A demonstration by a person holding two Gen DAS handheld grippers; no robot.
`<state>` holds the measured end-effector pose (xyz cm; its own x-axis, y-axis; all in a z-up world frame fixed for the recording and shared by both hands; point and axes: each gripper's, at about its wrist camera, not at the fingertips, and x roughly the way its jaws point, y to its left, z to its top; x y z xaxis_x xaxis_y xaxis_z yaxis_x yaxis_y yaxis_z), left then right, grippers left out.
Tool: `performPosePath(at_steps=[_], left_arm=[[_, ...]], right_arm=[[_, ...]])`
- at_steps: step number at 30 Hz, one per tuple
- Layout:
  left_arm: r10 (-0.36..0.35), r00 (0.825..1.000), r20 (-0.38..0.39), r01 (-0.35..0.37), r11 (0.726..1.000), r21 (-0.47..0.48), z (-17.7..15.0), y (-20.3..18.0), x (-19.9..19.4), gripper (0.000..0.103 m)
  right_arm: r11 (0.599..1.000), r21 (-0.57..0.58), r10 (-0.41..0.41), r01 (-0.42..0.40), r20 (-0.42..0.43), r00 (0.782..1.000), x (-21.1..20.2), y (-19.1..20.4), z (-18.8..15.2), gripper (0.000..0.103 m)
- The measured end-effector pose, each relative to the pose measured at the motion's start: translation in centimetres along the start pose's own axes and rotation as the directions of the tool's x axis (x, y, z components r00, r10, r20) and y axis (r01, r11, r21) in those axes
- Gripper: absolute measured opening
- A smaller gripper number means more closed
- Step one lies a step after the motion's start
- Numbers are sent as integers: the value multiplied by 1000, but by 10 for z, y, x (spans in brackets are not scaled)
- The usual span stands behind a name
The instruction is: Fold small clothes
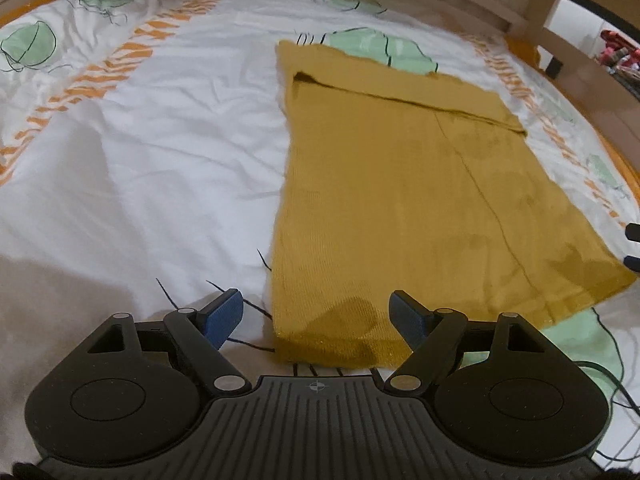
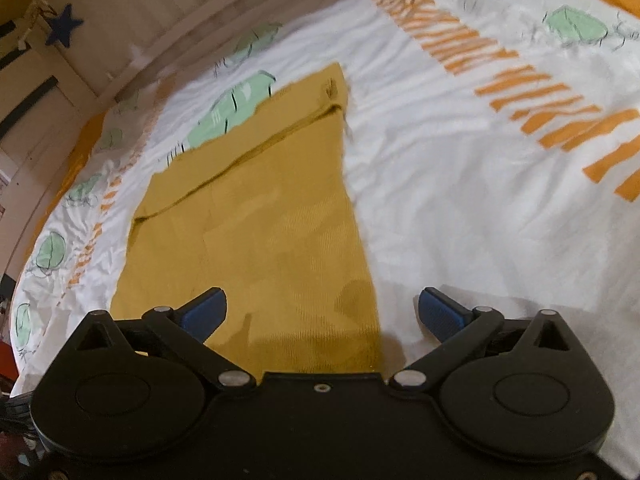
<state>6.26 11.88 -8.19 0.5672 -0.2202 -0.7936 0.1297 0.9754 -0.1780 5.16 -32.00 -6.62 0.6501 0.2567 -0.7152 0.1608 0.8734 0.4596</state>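
A mustard-yellow knit garment [image 1: 408,200] lies flat on the bed, folded into a long panel with a folded-over band at its far end. My left gripper [image 1: 316,316] is open, its blue pads straddling the garment's near left corner just above the cloth. In the right wrist view the same garment [image 2: 260,220] stretches away from my right gripper [image 2: 322,312], which is open over the near corner at the garment's right edge. Two blue fingertips [image 1: 632,246] of the right gripper show at the right edge of the left wrist view.
The bedcover [image 1: 160,140] is white with green shapes and orange stripes [image 2: 520,92]. A wooden bed frame [image 1: 540,12] runs along the far side. A wall with a blue star [image 2: 64,28] stands behind it.
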Motion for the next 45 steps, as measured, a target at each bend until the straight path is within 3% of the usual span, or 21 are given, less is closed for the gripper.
performPosePath(at_steps=[8, 17, 21, 37, 39, 41, 43, 45], left_arm=[[2, 999, -47, -1, 1000, 20, -5, -7, 15, 82], [10, 997, -80, -7, 999, 39, -6, -15, 29, 94], [19, 995, -94, -13, 998, 60, -5, -20, 34, 102], [36, 993, -112, -28, 997, 71, -1, -24, 40, 101], [36, 994, -107, -29, 997, 70, -2, -23, 39, 93], [42, 995, -87, -37, 997, 66, -2, -23, 36, 79], [39, 997, -69, -35, 998, 54, -2, -21, 33, 56], [18, 998, -57, -17, 999, 27, -2, -16, 30, 46]], right_arm=[[1000, -12, -2, 1, -86, 996, 14, 2, -2, 103], [999, -46, -27, 19, -180, 983, 34, 8, -4, 103], [1000, -23, 1, -6, -197, 980, 38, 6, -3, 103], [1000, -26, 0, -5, -214, 977, 42, 10, -3, 103], [1000, -27, 0, -6, -215, 977, 42, 10, -3, 103], [999, -31, 4, -11, -220, 975, 42, 10, -2, 103], [1000, -26, 11, -17, -222, 975, 41, 10, -2, 103], [1000, -20, 19, -24, -221, 975, 40, 10, -2, 103]])
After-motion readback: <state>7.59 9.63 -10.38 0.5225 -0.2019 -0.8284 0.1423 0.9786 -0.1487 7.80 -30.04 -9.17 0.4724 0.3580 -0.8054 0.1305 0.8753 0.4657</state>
